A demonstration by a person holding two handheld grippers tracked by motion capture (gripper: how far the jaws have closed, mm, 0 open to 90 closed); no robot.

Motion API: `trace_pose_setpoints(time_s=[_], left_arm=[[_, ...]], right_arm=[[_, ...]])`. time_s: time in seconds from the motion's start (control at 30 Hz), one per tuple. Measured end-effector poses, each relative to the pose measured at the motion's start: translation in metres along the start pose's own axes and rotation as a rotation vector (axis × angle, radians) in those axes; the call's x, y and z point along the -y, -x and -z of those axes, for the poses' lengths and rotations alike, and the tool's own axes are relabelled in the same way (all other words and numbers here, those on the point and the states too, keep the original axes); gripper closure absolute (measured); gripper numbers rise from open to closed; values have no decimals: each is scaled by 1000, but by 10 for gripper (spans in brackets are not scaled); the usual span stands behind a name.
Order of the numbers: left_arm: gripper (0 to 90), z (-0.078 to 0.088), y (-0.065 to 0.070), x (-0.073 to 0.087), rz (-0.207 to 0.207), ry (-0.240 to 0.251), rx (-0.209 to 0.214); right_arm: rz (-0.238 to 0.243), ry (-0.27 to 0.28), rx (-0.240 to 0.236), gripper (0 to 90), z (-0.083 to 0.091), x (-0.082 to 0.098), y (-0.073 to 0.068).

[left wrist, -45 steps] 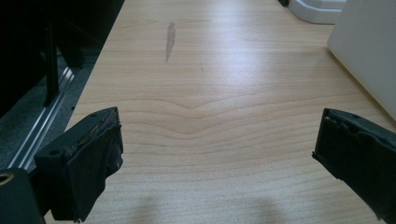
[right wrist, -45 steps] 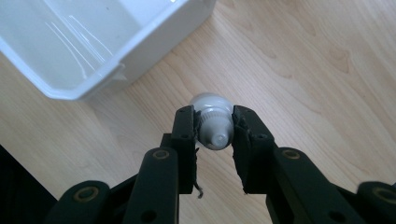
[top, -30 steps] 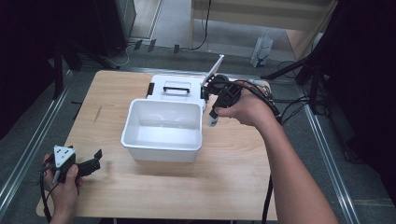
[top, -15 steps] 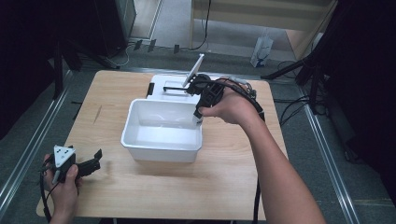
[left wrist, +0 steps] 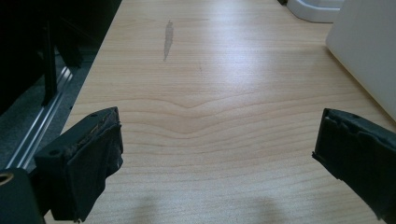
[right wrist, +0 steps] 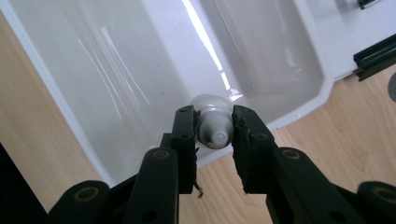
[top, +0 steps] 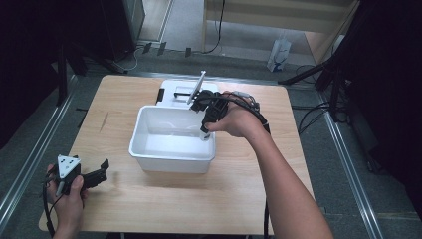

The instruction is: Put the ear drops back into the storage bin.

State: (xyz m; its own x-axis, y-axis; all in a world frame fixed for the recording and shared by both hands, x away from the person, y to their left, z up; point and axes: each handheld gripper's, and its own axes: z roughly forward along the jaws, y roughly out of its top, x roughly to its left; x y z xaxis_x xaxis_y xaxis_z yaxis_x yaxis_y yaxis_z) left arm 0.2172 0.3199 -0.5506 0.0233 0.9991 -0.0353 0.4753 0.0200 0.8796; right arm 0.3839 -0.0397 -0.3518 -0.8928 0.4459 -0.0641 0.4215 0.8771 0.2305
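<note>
Wooden table (top: 149,214), white bin (top: 171,158) at centre. Tube (right wrist: 214,125): clamped cap-end between right gripper's (right wrist: 213,122) jaws, held over bin's rim. Left gripper (left wrist: 215,154): jaws wide, empty, near table's corner.

Looks like a lab/test cell: wooden bench (top: 149,209) on grey floor, metal floor rails (top: 30,164) at left, loose cables (top: 318,112) right, dark equipment racks (top: 114,25) upper left.

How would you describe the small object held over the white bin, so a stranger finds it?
On the wooden table stands a white plastic bin. At its right rim, the right gripper clamps a small pale grey bottle, cap toward the camera, the one round thing there.
</note>
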Motion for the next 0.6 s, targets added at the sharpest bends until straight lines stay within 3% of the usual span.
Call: trace_pose_setpoints(time_s=[0.13, 0.33, 0.6], left_arm=[[19, 0, 0, 0, 6, 0, 3], [18, -1, -1, 0, 10, -3, 8], [19, -1, -1, 0, 12, -3, 9]], right_arm=[[15, -13, 2, 722, -10, 0, 0], [78, -66, 6, 721, -38, 1, 0], [113, -96, 4, 721, -56, -1, -2]])
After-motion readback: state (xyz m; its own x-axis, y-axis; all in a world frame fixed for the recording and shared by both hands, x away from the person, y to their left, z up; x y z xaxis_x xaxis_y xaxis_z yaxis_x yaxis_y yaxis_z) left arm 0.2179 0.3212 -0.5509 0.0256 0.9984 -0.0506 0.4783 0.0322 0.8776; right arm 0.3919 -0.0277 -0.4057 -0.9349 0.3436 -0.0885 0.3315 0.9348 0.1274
